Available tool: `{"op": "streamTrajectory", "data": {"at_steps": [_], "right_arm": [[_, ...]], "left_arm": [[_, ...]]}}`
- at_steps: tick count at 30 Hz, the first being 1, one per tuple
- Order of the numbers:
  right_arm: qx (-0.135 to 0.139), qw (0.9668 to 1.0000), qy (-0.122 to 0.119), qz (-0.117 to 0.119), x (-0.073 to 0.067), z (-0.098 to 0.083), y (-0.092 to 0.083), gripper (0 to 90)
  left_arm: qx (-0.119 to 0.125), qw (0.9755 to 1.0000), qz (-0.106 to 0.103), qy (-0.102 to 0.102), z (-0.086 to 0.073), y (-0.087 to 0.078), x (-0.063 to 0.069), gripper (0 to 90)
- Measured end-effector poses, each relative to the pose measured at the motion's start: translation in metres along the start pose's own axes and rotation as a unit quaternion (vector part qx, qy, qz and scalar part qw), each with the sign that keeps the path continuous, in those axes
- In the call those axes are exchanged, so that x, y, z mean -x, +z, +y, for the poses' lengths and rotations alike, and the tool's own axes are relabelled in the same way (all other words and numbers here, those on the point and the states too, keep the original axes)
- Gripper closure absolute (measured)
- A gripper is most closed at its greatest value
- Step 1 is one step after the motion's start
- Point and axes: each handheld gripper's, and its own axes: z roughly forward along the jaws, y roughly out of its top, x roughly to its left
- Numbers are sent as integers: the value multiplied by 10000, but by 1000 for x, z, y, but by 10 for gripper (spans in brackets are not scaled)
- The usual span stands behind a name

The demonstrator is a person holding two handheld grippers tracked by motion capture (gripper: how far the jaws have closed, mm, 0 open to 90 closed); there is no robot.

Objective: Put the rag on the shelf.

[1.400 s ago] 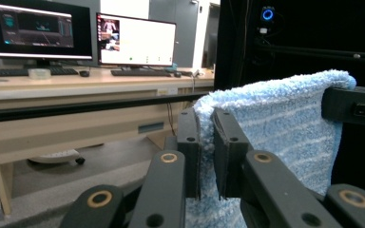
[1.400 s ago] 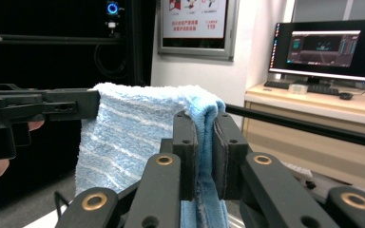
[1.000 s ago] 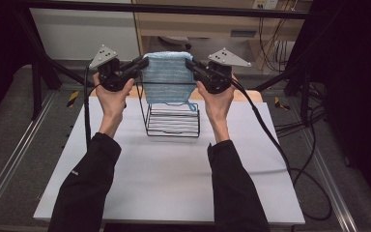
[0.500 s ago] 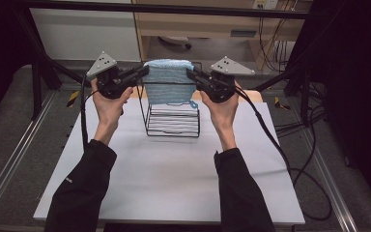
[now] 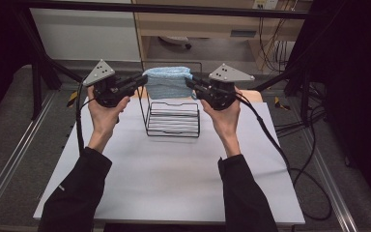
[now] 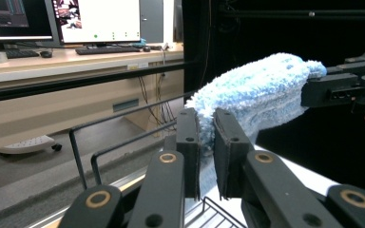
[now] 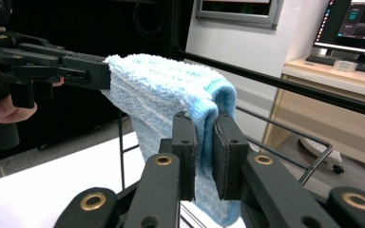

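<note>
A light blue towel (image 5: 166, 81) hangs folded between the two grippers, above the back of a black wire rack (image 5: 173, 118) on the white table (image 5: 174, 169). My left gripper (image 5: 144, 80) is shut on the towel's left end, and the towel (image 6: 261, 97) shows pinched between its pads in the left gripper view. My right gripper (image 5: 189, 81) is shut on the right end, and the towel (image 7: 166, 97) folds down over its jaws in the right gripper view. The towel's lower edge hangs behind the rack's top rail.
A wooden desk (image 5: 212, 21) with a shelf stands beyond the table. Black frame posts (image 5: 38, 63) rise at the left and right. Cables (image 5: 290, 159) trail off the table's right side. Monitors and a keyboard (image 6: 107, 47) sit on a far desk.
Both hands and the towel have shifted away from me, toward the back of the rack, and sunk slightly. The grips are unchanged.
</note>
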Motion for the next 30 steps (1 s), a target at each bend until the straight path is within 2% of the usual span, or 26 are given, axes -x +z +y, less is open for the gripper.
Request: {"op": "streamTrajectory", "data": {"at_steps": [2,6,11,14,15,20,22,24,25,28,30], "right_arm": [[-33,10000,-16,6,-1,-1,0,813],[-129,9998,111,74,-2,-6,-1,813],[-227,9996,85,130,-3,-8,-2,813],[-266,9995,59,182,-4,-9,-3,815],[-266,9995,59,182,-4,-9,-3,815],[-280,9994,55,215,-4,-11,-4,815],[-291,9993,47,233,-4,-13,-5,814],[-290,9993,27,239,-5,-13,-5,814],[-325,9992,-15,244,-5,-14,-6,813],[-342,9991,-49,251,-6,-14,-5,808],[-368,9990,-55,261,-6,-15,-6,804]], "left_arm": [[-80,10000,-2,30,-2,-1,2,815],[-236,9997,-23,-55,-5,-3,7,809],[-448,9989,-28,-96,-4,-6,8,797],[-547,9983,-24,-193,6,-11,6,755],[-547,9983,-24,-193,6,-11,6,745],[-486,9981,56,-383,26,-12,1,742],[-552,9974,120,-439,32,-8,-2,769],[-621,9967,90,-517,37,-4,-4,782],[-677,9963,95,-521,38,-2,-4,816],[-842,9947,-41,-583,39,4,-3,867],[-1018,9934,-102,-516,36,6,-1,897]]}}
